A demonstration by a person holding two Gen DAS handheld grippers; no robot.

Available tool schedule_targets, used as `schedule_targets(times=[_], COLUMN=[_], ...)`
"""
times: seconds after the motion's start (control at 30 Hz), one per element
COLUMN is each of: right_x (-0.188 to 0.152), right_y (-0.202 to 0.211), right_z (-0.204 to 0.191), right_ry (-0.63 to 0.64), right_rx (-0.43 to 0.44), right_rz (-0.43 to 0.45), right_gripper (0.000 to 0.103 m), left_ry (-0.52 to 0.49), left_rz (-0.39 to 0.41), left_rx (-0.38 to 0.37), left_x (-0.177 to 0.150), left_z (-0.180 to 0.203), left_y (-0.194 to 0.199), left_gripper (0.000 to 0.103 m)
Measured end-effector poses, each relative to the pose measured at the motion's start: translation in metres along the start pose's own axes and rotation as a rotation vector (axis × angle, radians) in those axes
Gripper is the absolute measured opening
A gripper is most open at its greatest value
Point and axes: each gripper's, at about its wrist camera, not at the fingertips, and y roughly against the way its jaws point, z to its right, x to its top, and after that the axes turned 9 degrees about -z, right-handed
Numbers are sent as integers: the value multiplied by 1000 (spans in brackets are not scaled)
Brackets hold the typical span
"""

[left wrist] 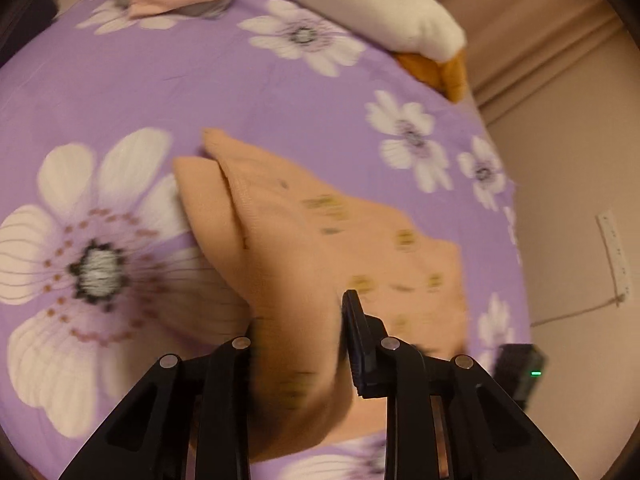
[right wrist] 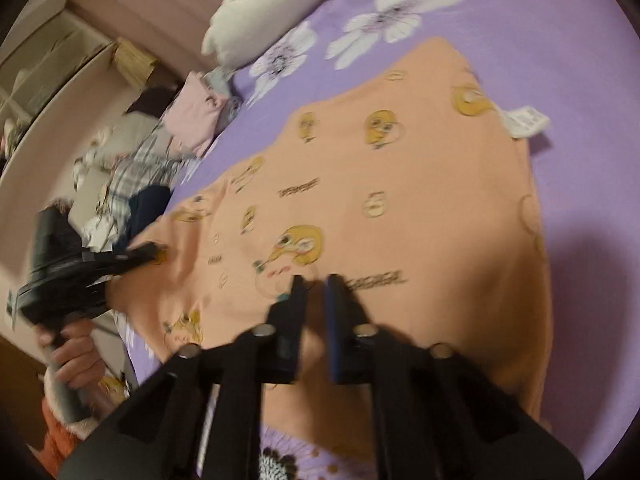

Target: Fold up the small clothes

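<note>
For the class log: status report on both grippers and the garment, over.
Left gripper clamped on peach garment. Right gripper over its near edge, grip unclear. Nothing in the way on the bedsheet.

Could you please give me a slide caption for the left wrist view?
Left gripper clamps a bunched fold of the peach garment above the purple floral bedsheet.

Place: a bedroom in a home.
Bed (left wrist: 240,92): a purple sheet printed with big white flowers covers it.
Pillow (left wrist: 372,4): cream, at the far right of the bed, by the wall.
Clothes heap (right wrist: 132,168): pink, checked and dark garments piled at the far left.
Wall (left wrist: 560,160): plain beige, with a cord hanging down it.
</note>
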Motion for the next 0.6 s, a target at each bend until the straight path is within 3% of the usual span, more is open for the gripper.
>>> schedule_targets(times=[0.1, 0.17, 0.27, 0.37, 0.4, 0.47, 0.5, 0.53, 0.6], right_x=[2, -1, -5, -5, -3, -3, -2, -1, 1], right_y=[9, 19, 27, 25, 25, 24, 24, 24, 26], right_z=[26, 36, 45, 53, 53, 48, 46, 43, 45], right_ry=[-135, -171, -205, -243, -241, -221, -214, -202, -195], right_rx=[145, 147, 175, 227, 231, 218, 216, 219, 220], right_rz=[18, 61, 102, 93, 89, 79, 77, 73, 64], right_gripper=[3, 2, 2, 0, 0, 2, 4, 5, 5], left_ry=[-99, -193, -265, -262, -237, -188, -164, -153, -202], left_rz=[-66, -126, -210, -204, -210, -186, -153, -94, -26], left_rx=[0, 51, 115, 117, 78, -22, -62, -70, -15], left_x=[0, -10, -24, -26, -25, -25, -27, -32, -42], left_z=[50, 82, 101, 99, 95, 86, 80, 73, 76], left_y=[-30, -64, -98, -85, -72, -48, -33, -11, 9], left_gripper=[25, 25, 25, 29, 34, 56, 72, 77, 77])
